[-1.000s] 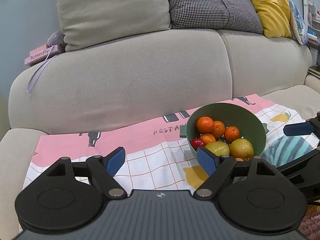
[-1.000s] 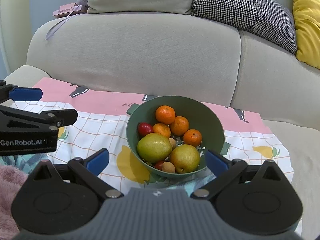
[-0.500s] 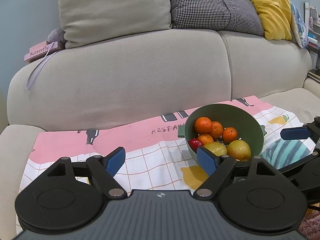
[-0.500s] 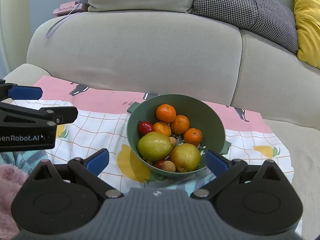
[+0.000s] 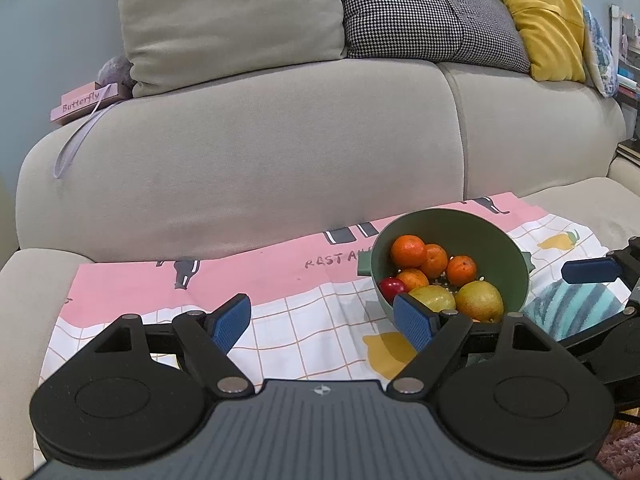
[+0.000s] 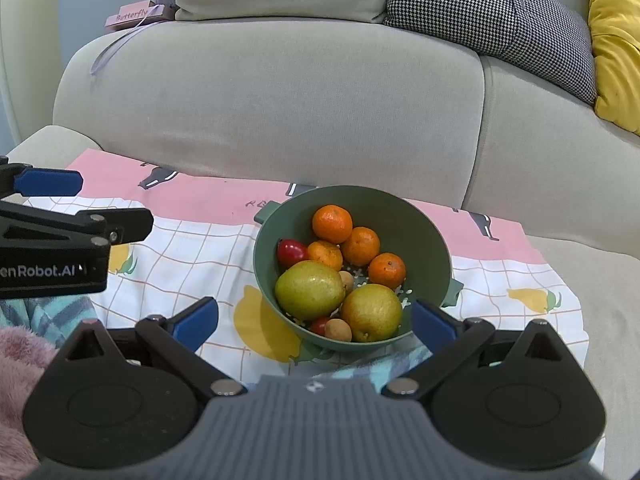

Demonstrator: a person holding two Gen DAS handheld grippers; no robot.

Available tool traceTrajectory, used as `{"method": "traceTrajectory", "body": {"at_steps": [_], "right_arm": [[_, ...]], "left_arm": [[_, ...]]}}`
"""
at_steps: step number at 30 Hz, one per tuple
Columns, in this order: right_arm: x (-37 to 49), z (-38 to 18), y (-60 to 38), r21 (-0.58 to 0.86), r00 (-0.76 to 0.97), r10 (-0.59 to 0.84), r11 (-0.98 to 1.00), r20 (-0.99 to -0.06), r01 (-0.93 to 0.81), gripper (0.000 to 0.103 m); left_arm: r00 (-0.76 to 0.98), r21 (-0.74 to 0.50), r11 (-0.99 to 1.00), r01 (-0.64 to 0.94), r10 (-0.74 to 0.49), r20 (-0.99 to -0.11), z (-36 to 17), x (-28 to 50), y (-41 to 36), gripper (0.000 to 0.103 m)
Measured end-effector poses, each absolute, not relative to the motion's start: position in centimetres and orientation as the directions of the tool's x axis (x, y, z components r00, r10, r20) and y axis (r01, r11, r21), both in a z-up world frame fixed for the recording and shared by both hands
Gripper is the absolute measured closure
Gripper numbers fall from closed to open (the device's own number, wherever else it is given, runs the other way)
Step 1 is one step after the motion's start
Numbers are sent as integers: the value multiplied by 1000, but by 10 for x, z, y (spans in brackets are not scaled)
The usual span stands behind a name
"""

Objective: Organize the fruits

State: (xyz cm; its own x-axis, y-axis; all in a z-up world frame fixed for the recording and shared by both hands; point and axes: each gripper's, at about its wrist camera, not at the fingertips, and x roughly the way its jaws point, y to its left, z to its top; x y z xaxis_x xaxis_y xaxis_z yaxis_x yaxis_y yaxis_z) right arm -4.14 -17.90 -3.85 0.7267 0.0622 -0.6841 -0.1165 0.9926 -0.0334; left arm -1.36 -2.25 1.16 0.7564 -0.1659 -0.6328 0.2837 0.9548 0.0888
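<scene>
A green colander bowl stands on a pink and white checked cloth on the sofa seat. It holds several oranges, two yellow-green pears, red fruits and small brown fruits. My right gripper is open and empty, just in front of the bowl. My left gripper is open and empty, to the left of the bowl, above the cloth.
A beige sofa back rises behind the cloth, with beige, houndstooth and yellow cushions on top. A pink "Butterfly" box sits at the back left. A teal striped blanket and a pink fluffy blanket lie in front.
Both grippers have drawn back slightly and risen, so the bowl sits a little lower and farther in each view. Both stay open and empty.
</scene>
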Motion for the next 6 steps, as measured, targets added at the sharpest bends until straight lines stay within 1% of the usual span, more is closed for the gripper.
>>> {"method": "traceTrajectory", "body": {"at_steps": [6], "right_arm": [[-41, -39, -179, -34, 726, 62, 993, -685, -117, 4]], "left_arm": [[761, 85, 957, 278, -165, -627, 13, -14, -22, 8]]}}
